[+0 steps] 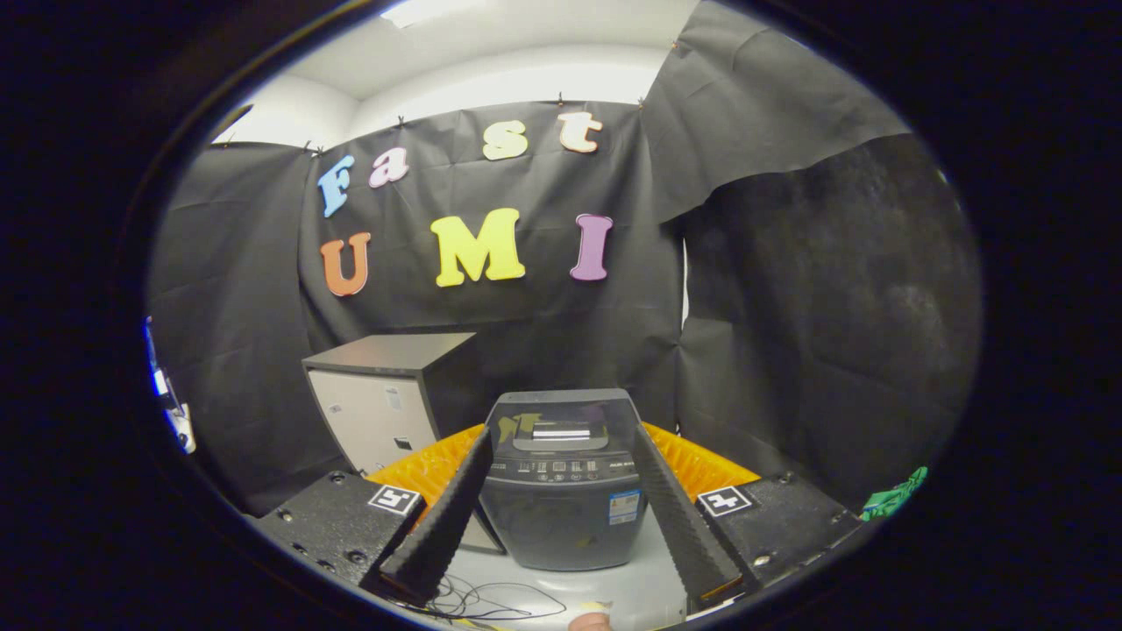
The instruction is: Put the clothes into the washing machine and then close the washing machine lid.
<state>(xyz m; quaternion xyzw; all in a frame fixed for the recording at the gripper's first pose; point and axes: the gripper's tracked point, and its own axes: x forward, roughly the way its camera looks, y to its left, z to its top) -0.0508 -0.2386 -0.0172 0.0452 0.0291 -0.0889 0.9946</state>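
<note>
my gripper [561, 456] fingers spread wide, holding nothing, washing machine [561, 491] sits just ahead between them, lid down, green clothes [894, 498] off to right, cabinet [386, 394] beyond left

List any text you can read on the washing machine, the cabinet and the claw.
No text is legible.
On the washing machine, the control panel print: too small to read.
The sticker on its front: blurred.
The cabinet labels: too small to read.
The square markers on the claw: patterns, no words.
The claw is open, with the washing machine just ahead between its fingers.
</note>
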